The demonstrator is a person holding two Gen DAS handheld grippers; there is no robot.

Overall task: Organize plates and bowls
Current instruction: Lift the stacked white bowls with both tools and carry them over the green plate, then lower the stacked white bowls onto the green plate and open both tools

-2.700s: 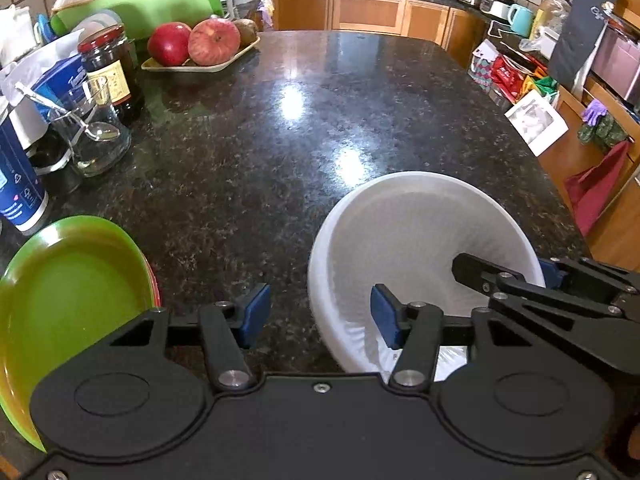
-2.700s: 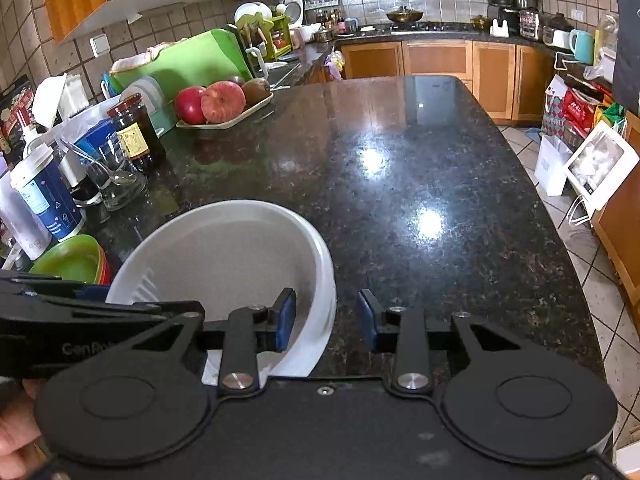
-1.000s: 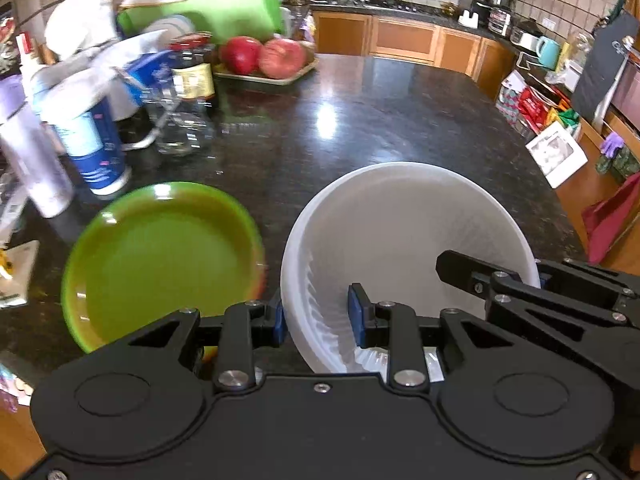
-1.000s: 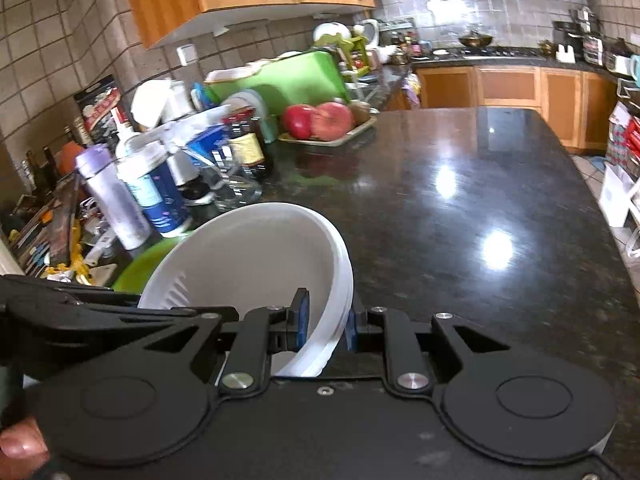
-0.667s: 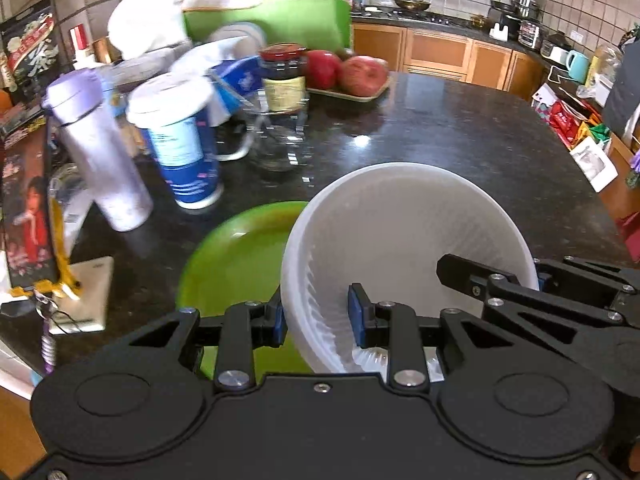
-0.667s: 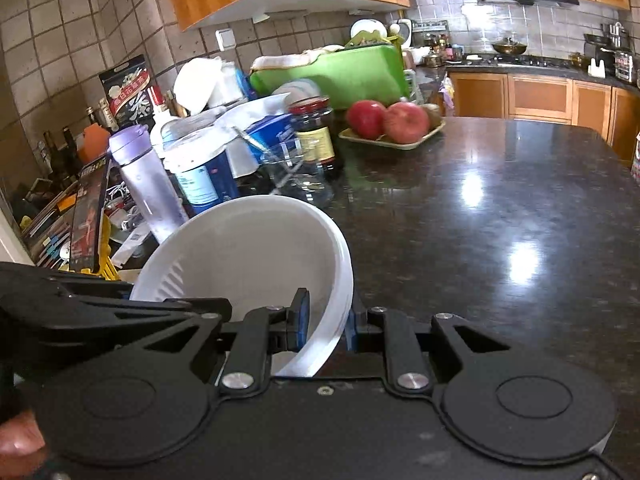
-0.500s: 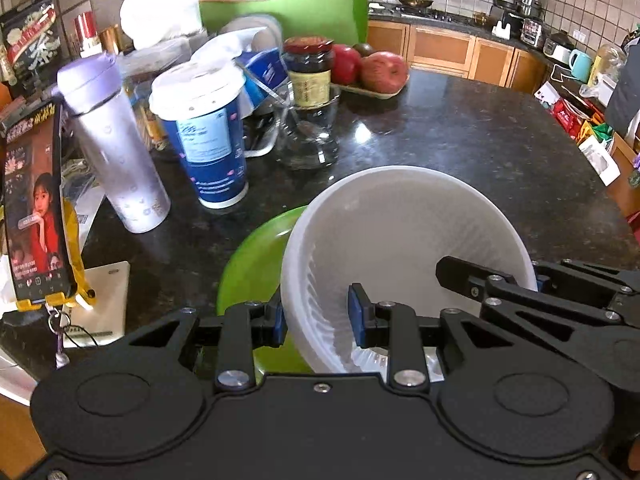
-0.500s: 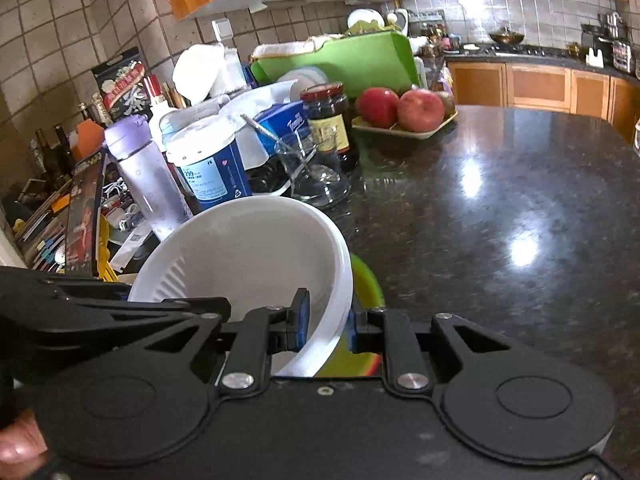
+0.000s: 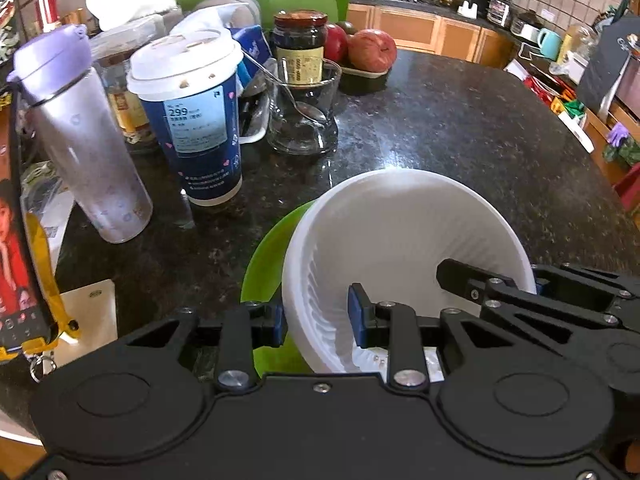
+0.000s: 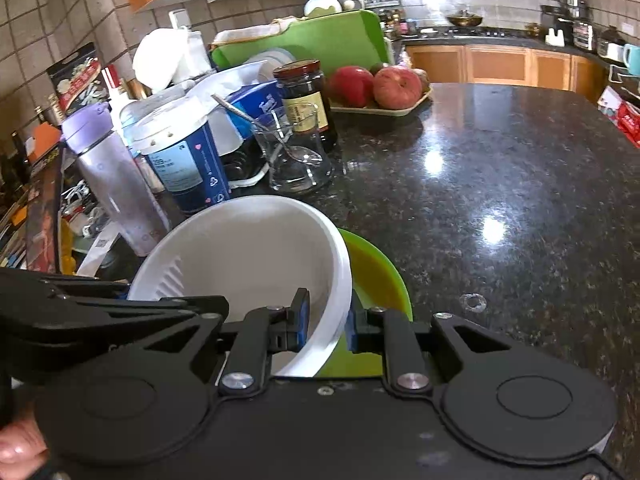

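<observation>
A large white ribbed bowl [image 9: 404,240] is held over a green plate [image 9: 266,264] on the dark granite counter. My left gripper [image 9: 316,318] is shut on the bowl's near left rim. My right gripper [image 10: 326,326] is shut on the bowl's right rim [image 10: 340,280]. In the right wrist view the green plate [image 10: 380,276] shows under and to the right of the bowl. I cannot tell whether the bowl touches the plate.
Just beyond the bowl stand a blue paper cup [image 9: 192,120], a purple-lidded bottle [image 9: 80,136], a glass with a spoon [image 9: 304,112] and a dark jar [image 9: 300,44]. A tray of apples [image 10: 380,88] sits farther back. The counter's edge is near left.
Both grippers closed on the white bowl, then carried it left across the counter until it sat over the green plate. The cups and bottle have come closer.
</observation>
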